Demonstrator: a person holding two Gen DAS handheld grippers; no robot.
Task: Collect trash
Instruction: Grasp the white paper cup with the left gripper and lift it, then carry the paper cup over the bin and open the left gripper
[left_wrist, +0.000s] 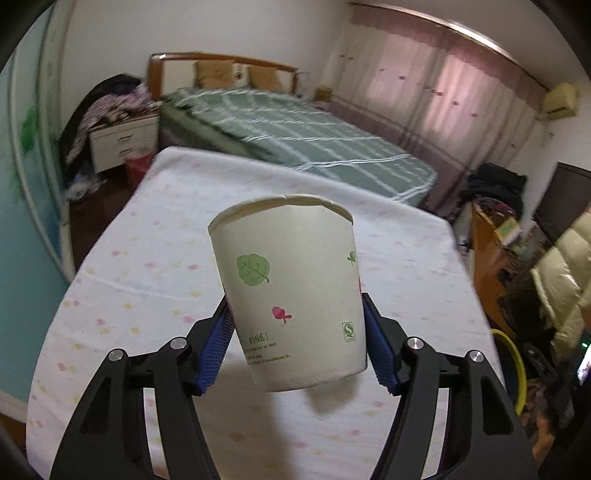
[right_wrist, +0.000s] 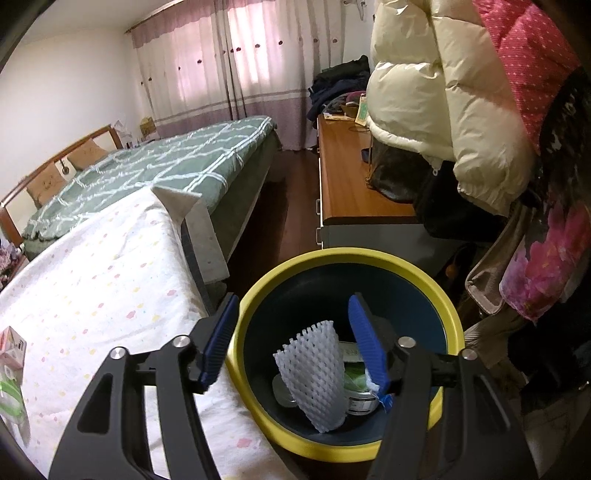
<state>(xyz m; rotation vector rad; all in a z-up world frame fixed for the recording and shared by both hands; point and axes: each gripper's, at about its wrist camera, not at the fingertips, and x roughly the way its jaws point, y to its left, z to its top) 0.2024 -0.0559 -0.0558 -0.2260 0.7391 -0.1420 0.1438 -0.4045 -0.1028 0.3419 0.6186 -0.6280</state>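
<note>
Paper cup (left_wrist: 291, 291) is being held in the left gripper (left_wrist: 297, 339), whose blue fingers (left_wrist: 216, 350) are pressing on both sides of its lower wall; it is hanging clear above the white dotted sheet (left_wrist: 147, 258), tilted a little, mouth up and away from the camera. Judging by looks: thin paper, very light, probably empty, crushing easily. Rim (left_wrist: 280, 206) is already looking dented and cracked, so the wall is giving way under squeeze. Low grip near the stiffer base is the safer hold; mid-wall would be buckling. Smooth printed surface may be slipping if the grip is too loose.

Right gripper (right_wrist: 291, 339) is hovering over the yellow-rimmed bin (right_wrist: 452, 314), fingers (right_wrist: 221, 339) standing apart with nothing between them. Inside the bin a white foam net (right_wrist: 314, 373) and a round tin (right_wrist: 360, 400) are lying. Bin is sitting just beside the sheet's edge, so the cup is likely going there next. More wrappers (right_wrist: 13, 373) are lying on the sheet well apart from the bin.
</note>
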